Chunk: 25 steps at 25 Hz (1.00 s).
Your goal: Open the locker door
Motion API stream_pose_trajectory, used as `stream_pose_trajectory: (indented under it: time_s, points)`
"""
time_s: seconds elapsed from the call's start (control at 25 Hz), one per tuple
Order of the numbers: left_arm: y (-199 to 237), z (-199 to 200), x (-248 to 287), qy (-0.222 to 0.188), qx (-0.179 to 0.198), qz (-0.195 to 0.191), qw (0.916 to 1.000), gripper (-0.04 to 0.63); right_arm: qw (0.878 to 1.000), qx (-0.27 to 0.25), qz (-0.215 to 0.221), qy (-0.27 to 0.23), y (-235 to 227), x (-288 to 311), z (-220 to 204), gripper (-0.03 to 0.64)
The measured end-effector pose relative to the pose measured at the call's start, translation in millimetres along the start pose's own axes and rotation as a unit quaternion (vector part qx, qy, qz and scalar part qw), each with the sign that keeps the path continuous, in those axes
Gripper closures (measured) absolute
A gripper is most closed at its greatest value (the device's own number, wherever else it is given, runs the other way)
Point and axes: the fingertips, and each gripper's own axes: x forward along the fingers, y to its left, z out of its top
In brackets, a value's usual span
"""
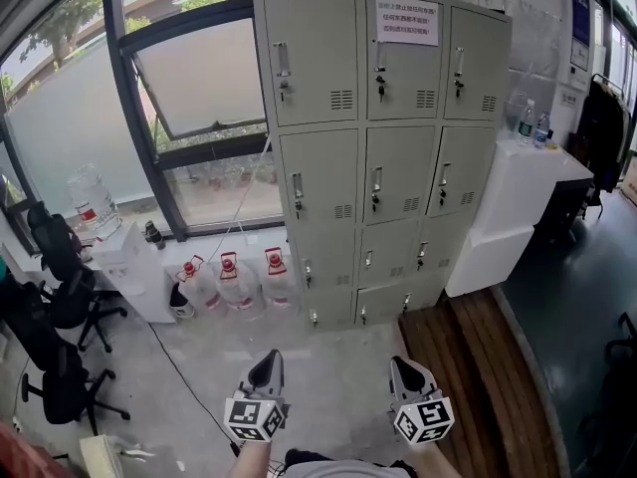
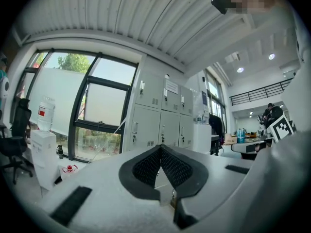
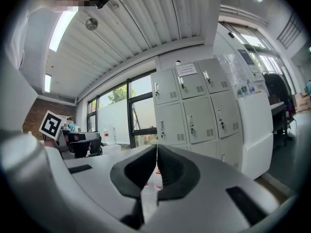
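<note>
The print on the notice [image 1: 406, 20] on the top middle door of the locker [image 1: 328, 167] is too small for you to read (the gripper views make it smaller still). What hangs at the locks [image 1: 379, 86] is too small to tell. Your forearms [image 1: 247, 461] are cut off at the near edge, behind the left gripper [image 1: 269, 364] and right gripper [image 1: 403, 368]. The chairs [image 1: 55, 257] at the left run off the edge. A dark frame [image 1: 622, 342] is cut by the right edge, with too little showing to name it.
</note>
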Motion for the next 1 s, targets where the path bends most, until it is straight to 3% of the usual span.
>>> stream_pose_trajectory:
  time_s: [0.52,0.72,1.0]
  points:
    - [18.5,-8.6,66.2,-0.006,0.0,0.004,1.0,0.591,1.0,0.006,0.016,0.008,-34.6,60.9,-11.0,0.603]
    - [68.4,-13.8,117.7,-0.011,-0.008,-0.011,0.9998,0.591,1.0,0.001,0.005,0.008,-33.1,127.0,-17.1,0.603]
    - [181.2,1.7,220.2,-0.007,-0.016,-0.045,0.9988,0.591,1.0,-0.008,-0.024,-0.002,-9.1,267.5,0.6,0.603]
